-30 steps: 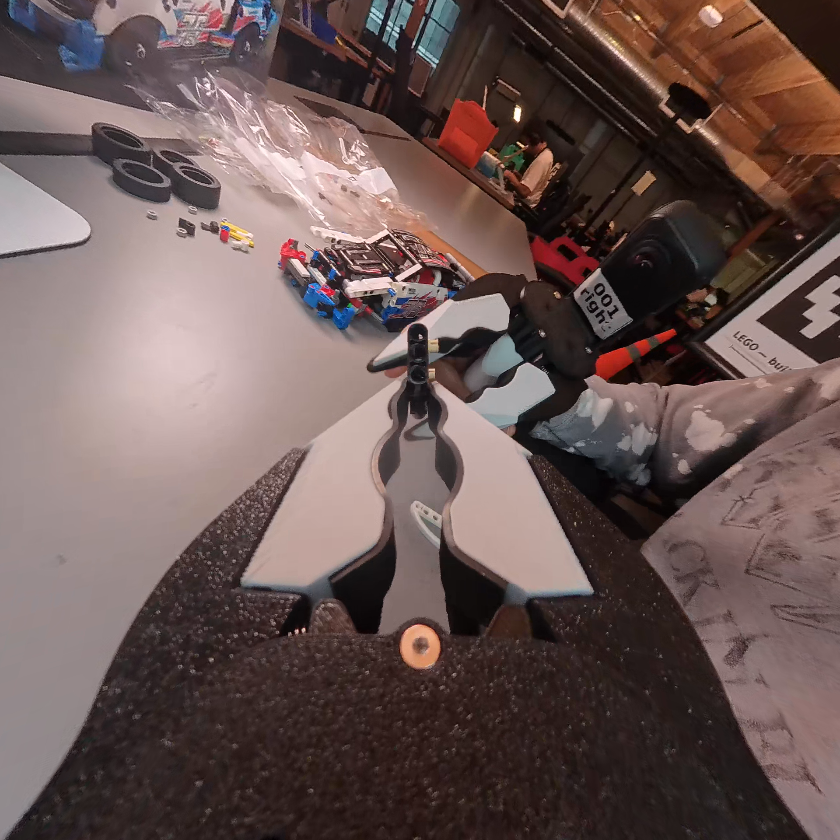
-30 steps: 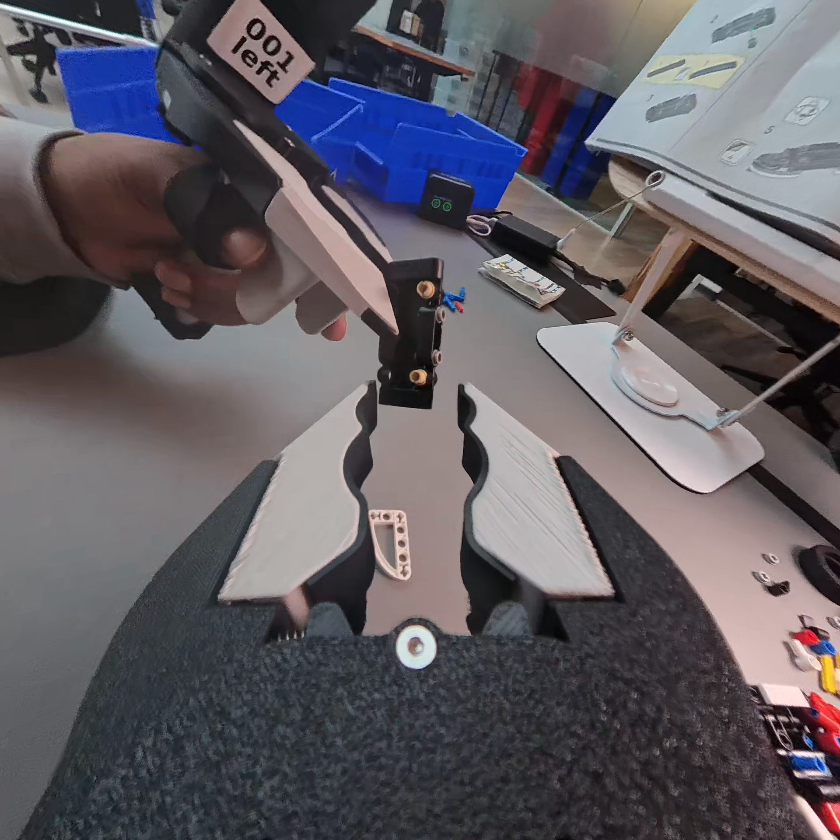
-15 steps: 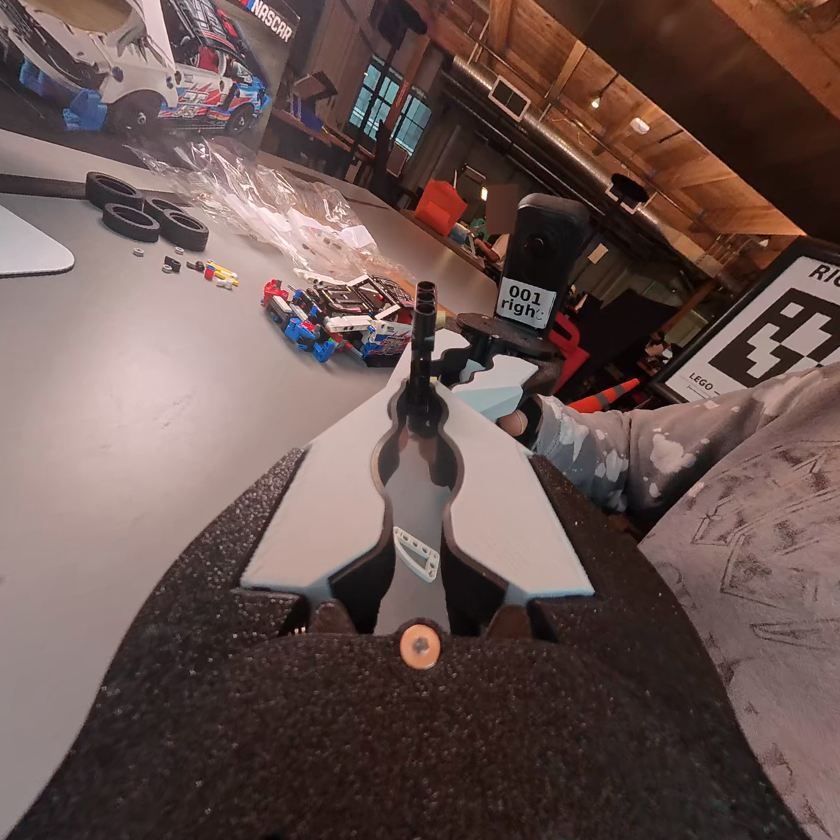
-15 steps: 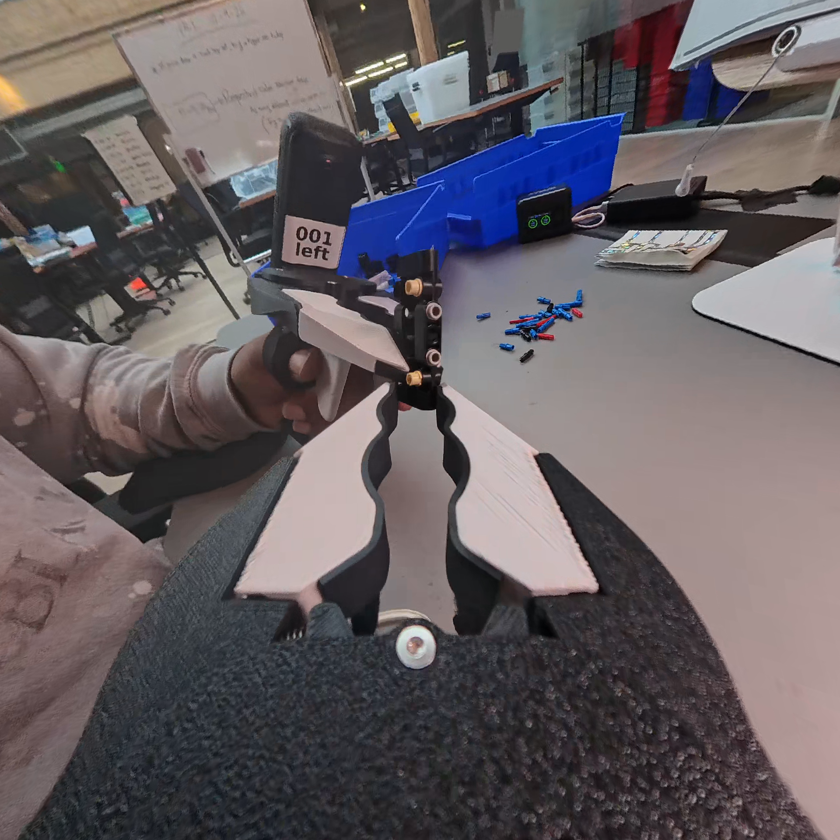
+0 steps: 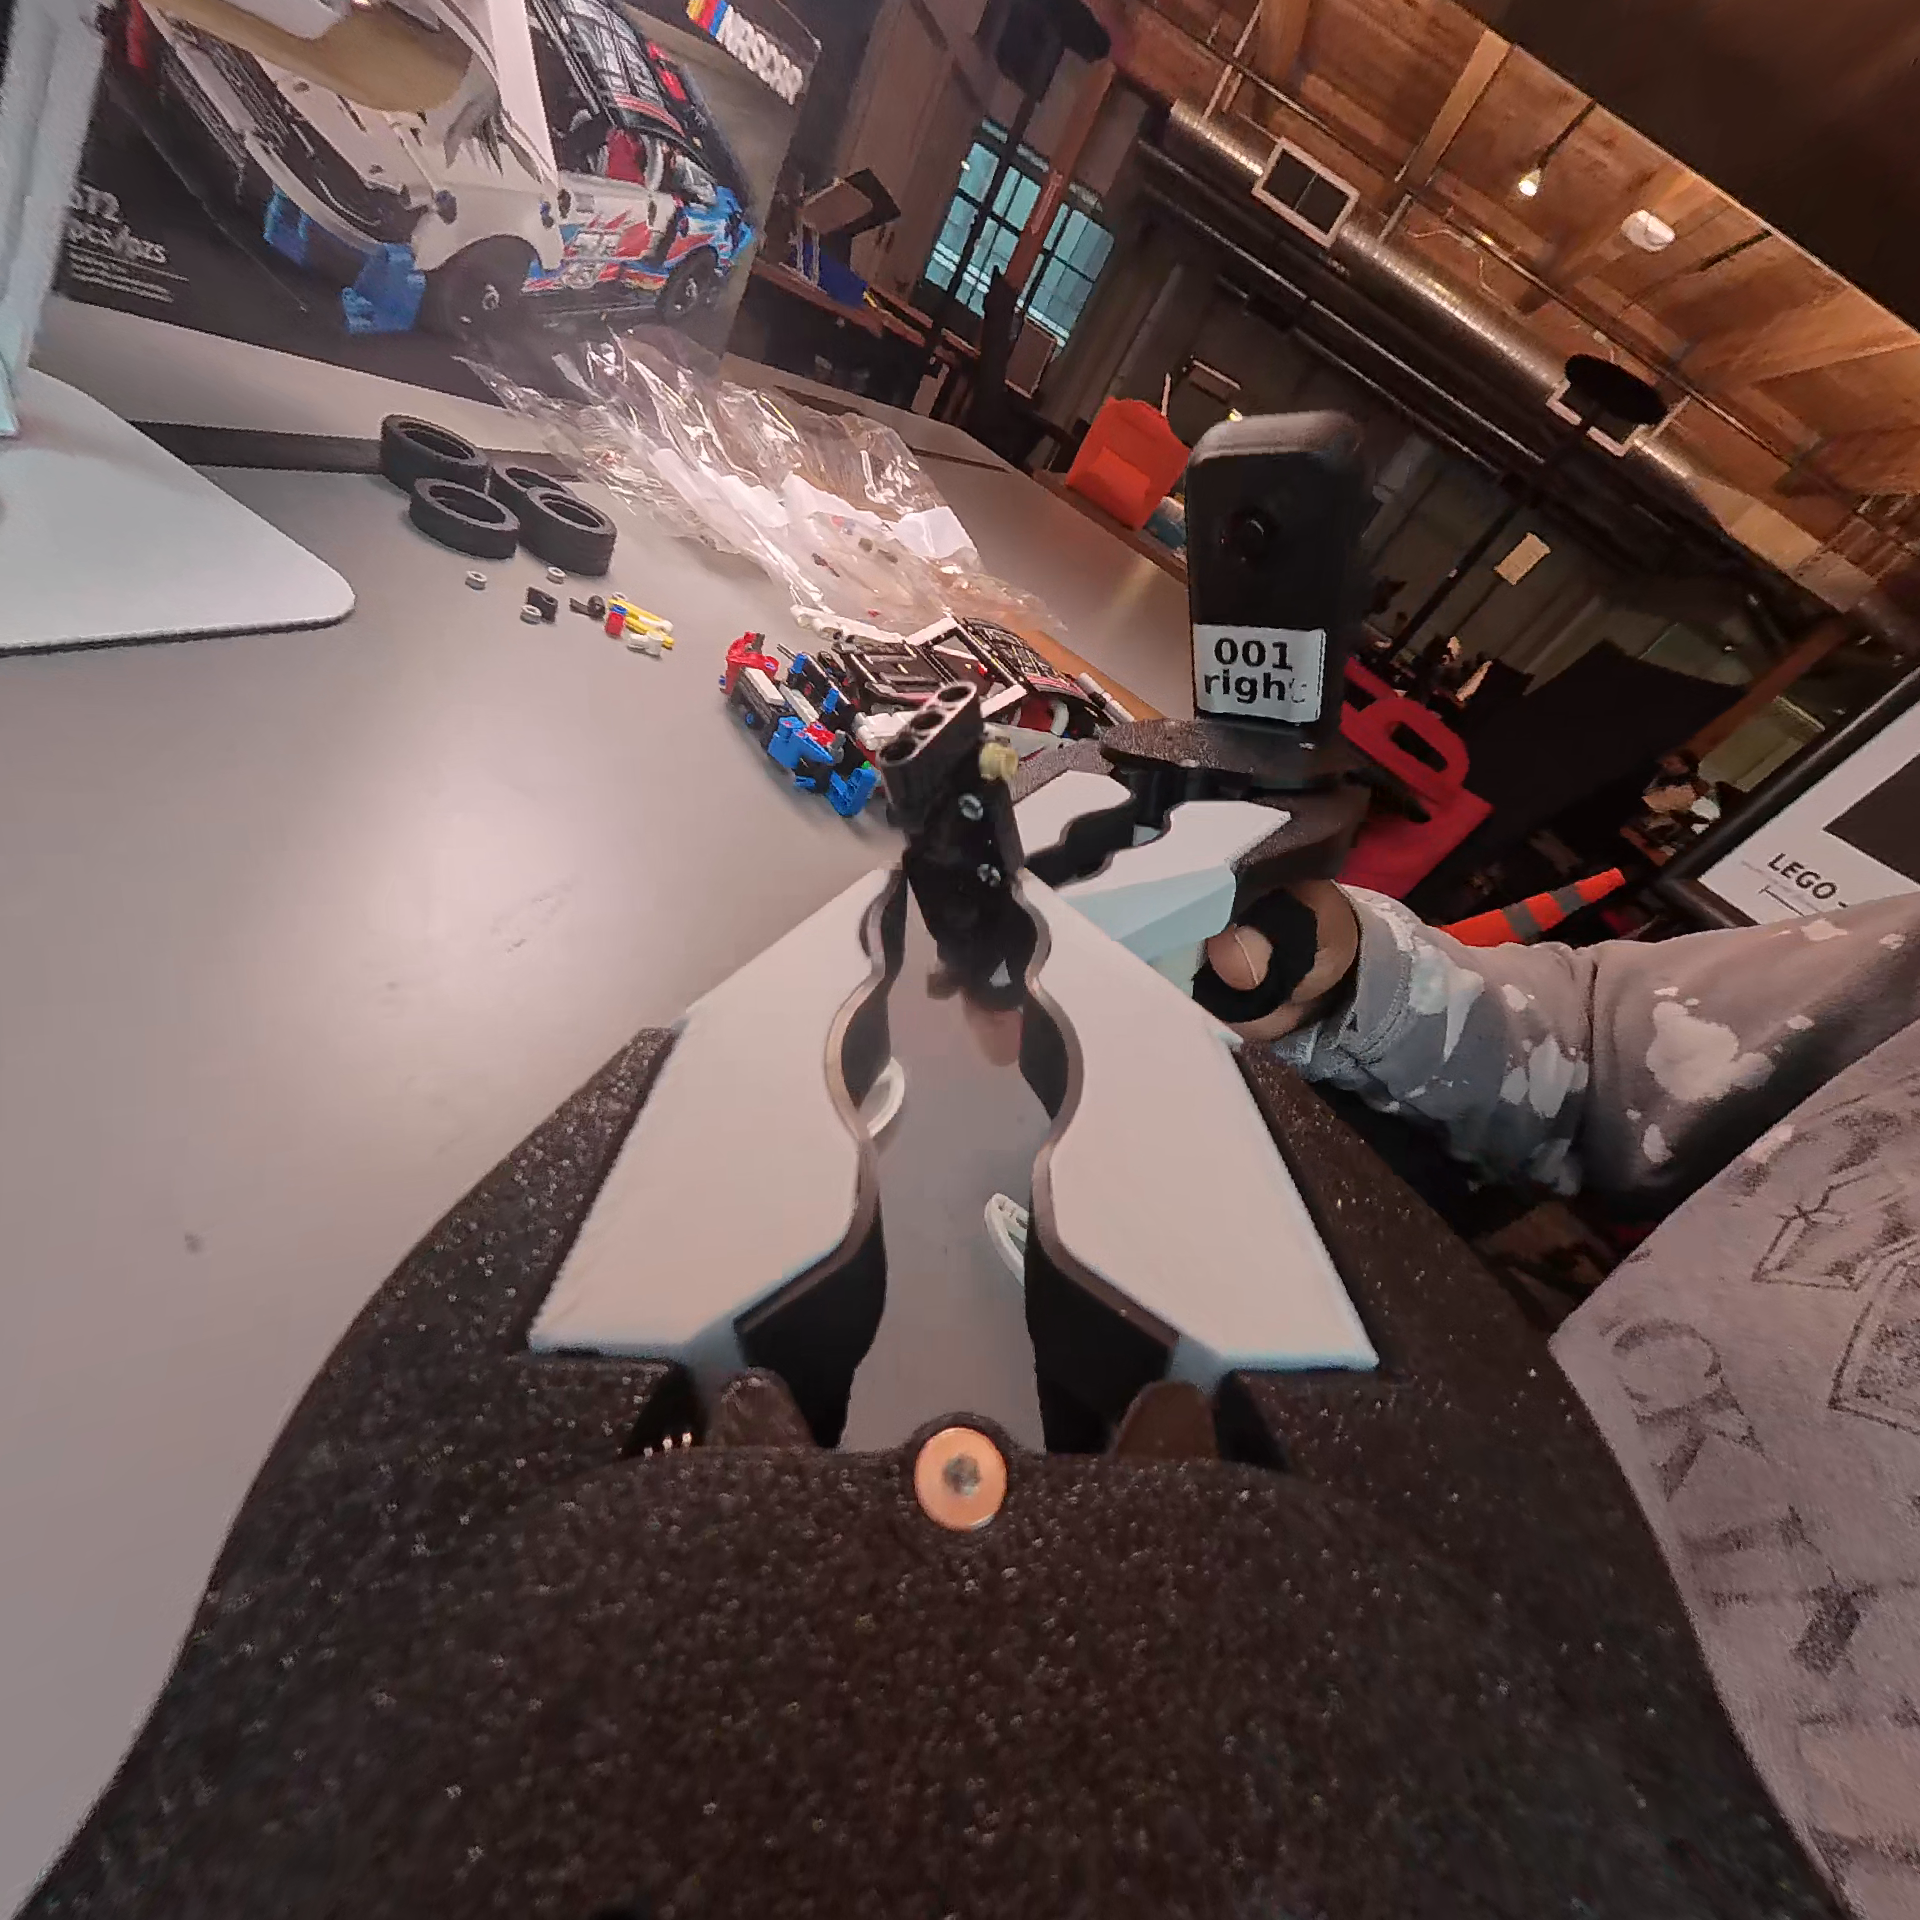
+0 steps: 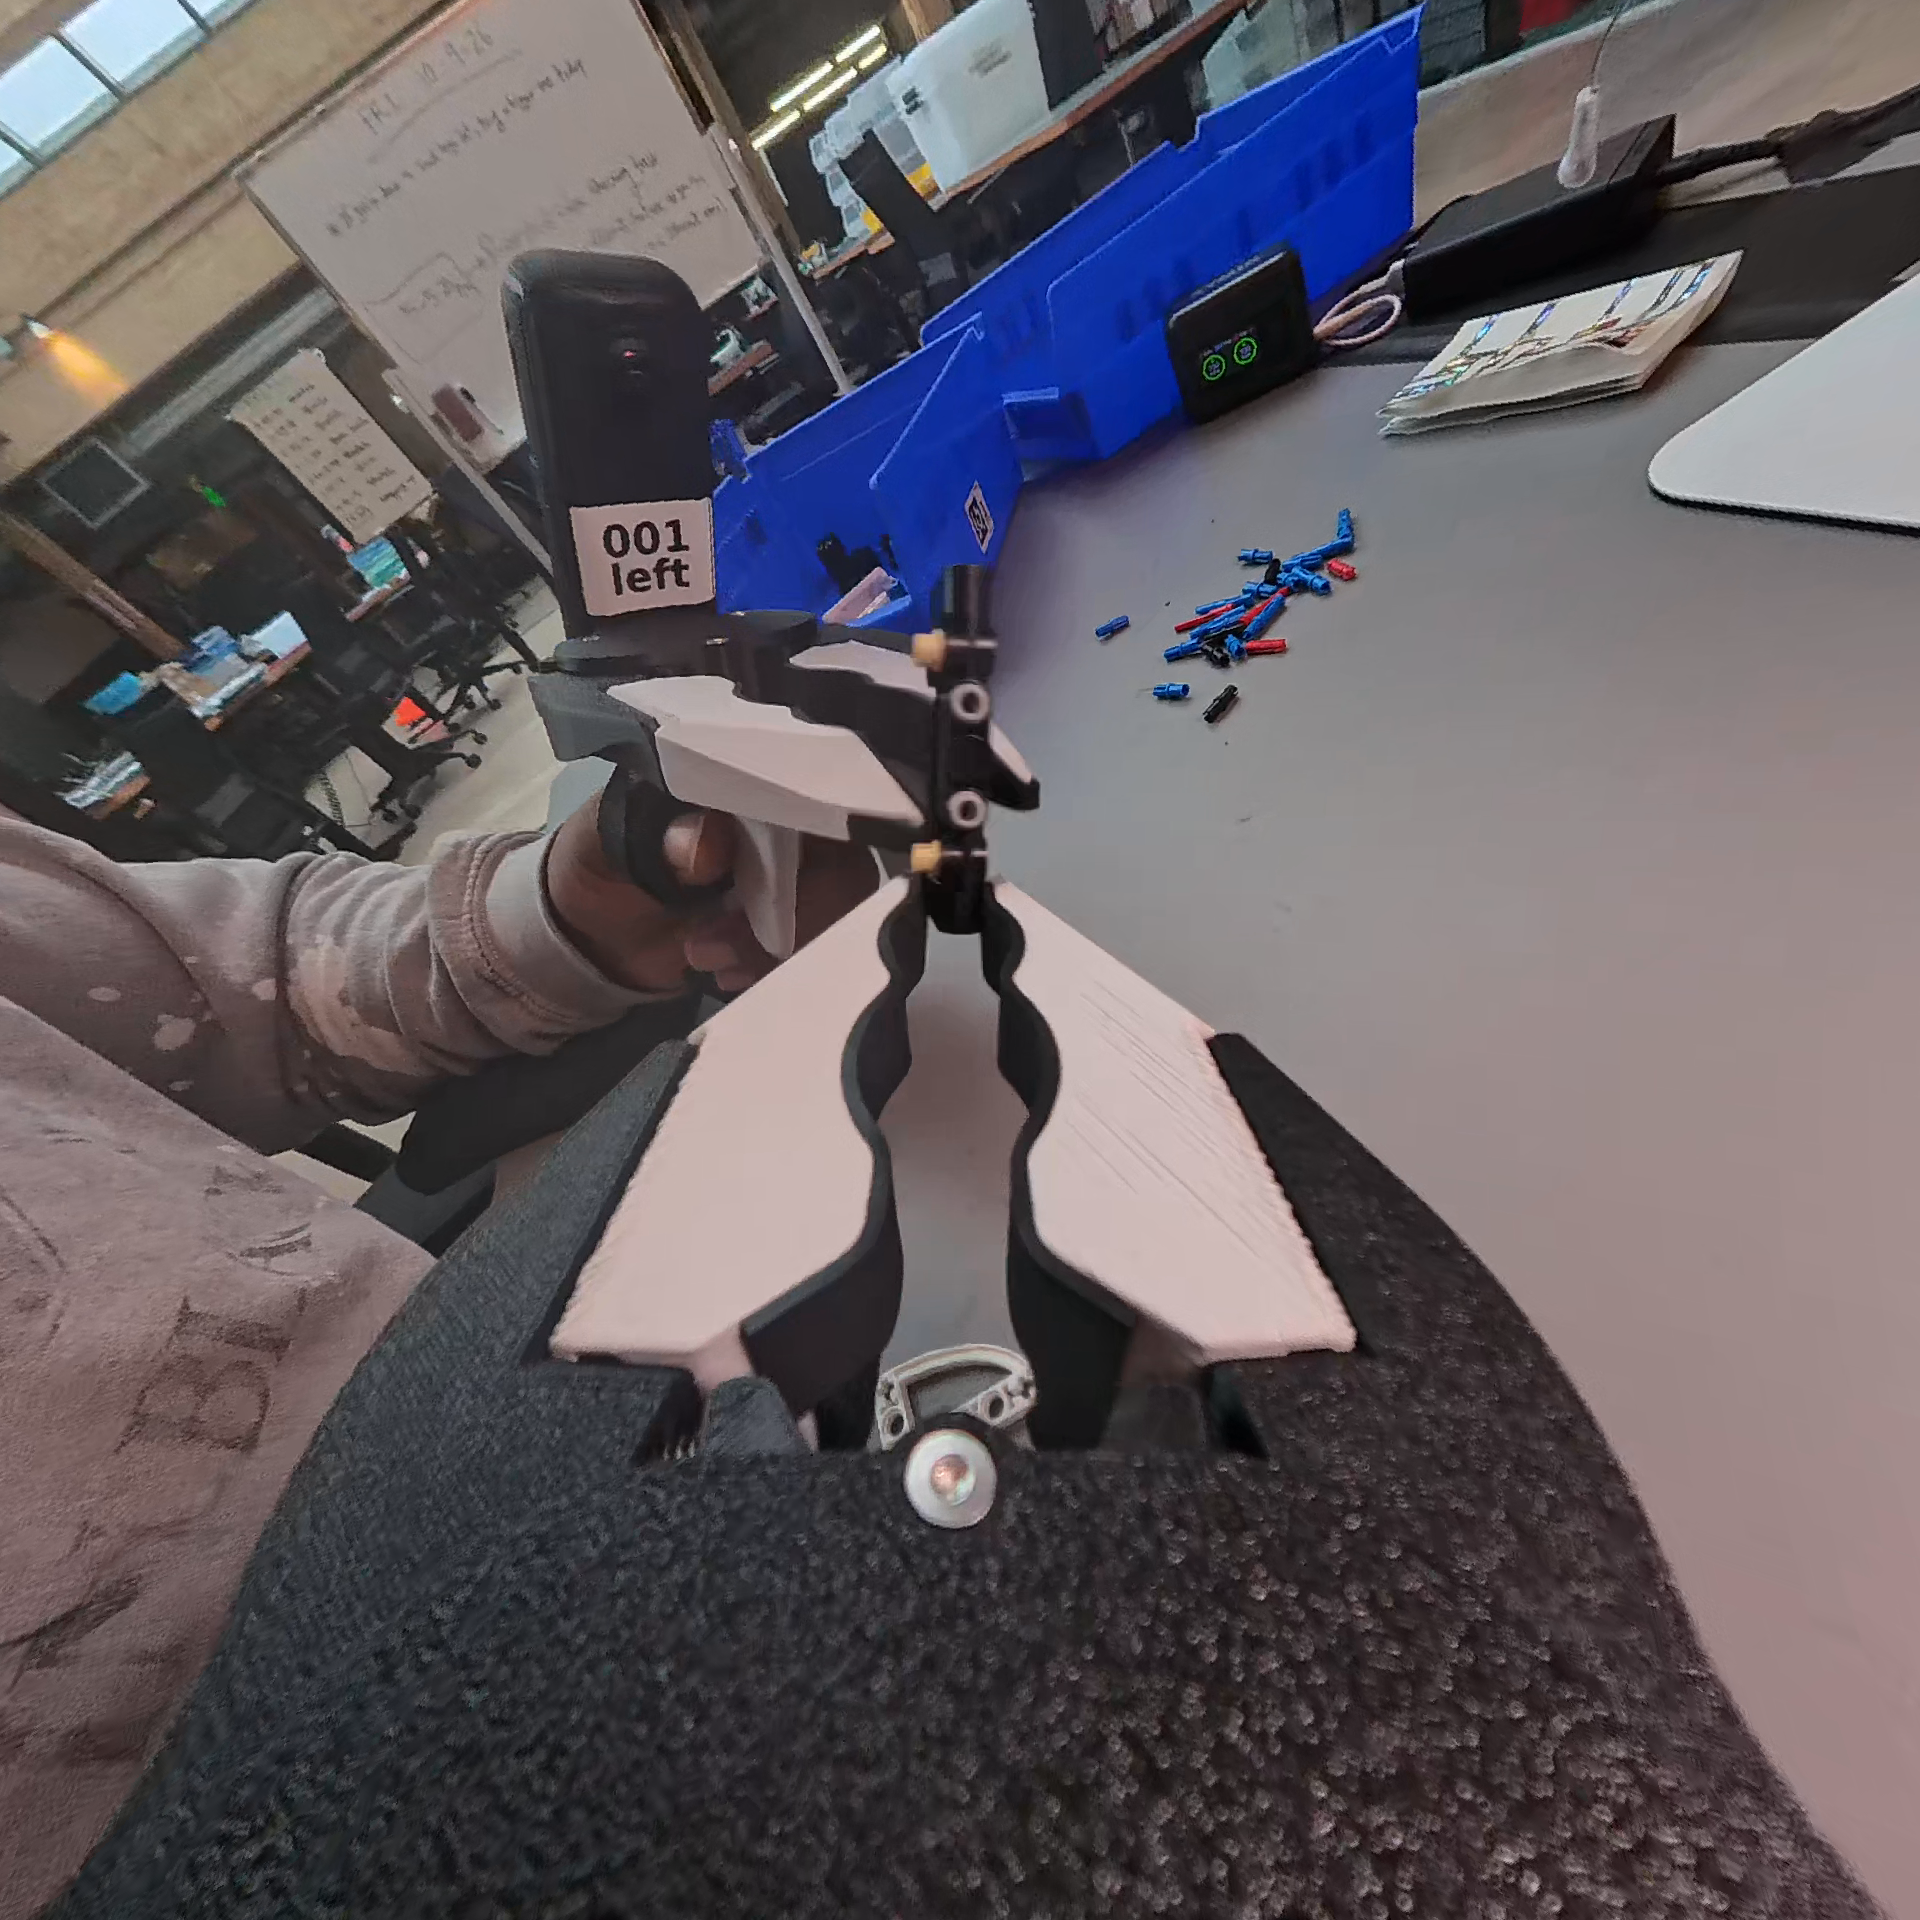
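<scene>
A small black brick assembly with tan and grey pins is held in the air above the grey table. My left gripper is shut on it. In the right wrist view the assembly stands upright; the left gripper grips its middle from the left. My right gripper is shut on its lower end. The right gripper also shows in the left wrist view, behind the assembly. A white curved brick lies on the table under the fingers; it also shows in the right wrist view.
A partly built toy car, black tyres, small loose parts, clear plastic bags and a printed box lie beyond. Blue and red pins, blue bins, a booklet and a white stand base sit farther off. The grippers are tip to tip, or close to it.
My right gripper was open just below the assembly one second ago; it has come up and closed on its lower end. Both grippers have tilted up from the table.
</scene>
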The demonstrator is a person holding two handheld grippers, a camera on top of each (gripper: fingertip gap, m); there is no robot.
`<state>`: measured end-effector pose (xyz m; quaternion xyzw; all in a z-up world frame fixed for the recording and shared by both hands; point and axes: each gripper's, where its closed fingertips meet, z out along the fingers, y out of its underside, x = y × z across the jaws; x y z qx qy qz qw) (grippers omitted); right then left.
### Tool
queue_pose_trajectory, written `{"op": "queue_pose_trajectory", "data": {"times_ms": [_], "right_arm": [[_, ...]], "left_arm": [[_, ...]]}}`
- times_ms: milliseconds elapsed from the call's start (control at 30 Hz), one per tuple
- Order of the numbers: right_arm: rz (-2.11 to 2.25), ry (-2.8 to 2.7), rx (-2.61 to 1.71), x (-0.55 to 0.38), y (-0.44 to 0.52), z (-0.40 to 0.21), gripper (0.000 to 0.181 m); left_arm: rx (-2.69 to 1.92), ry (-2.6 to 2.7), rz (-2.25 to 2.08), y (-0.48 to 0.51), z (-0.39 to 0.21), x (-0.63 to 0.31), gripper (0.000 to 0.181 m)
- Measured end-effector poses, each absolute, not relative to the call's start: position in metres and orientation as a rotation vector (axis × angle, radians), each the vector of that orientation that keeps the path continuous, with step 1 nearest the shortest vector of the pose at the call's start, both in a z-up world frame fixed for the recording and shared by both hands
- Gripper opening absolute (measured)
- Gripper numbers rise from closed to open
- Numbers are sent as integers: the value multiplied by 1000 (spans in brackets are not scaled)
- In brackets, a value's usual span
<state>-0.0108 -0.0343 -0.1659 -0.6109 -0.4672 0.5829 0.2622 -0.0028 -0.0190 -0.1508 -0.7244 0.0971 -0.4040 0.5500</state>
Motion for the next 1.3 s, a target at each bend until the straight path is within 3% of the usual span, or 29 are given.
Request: {"op": "queue_pose_trajectory", "data": {"times_ms": [567, 767, 933, 1067, 1300], "right_arm": [[1813, -1286, -1634, -10, -56, -158, 8], [1302, -1298, -1583, -9, -14, -167, 26], [1099, -1152, -1610, -12, 13, -156, 24], [973, -1088, -1676, -16, 27, -164, 12], [967, -1037, -1713, -10, 37, -169, 13]], "left_arm": [[-1653, 262, -1172, -31, -140, 11, 7], [-1829, 186, -927, -9, -170, -16, 4], [-1974, 160, -826, 10, -196, -13, 4], [-2025, 241, -703, 26, -198, -4, 5], [-2050, 372, -507, 39, -197, -1, 6]]}}
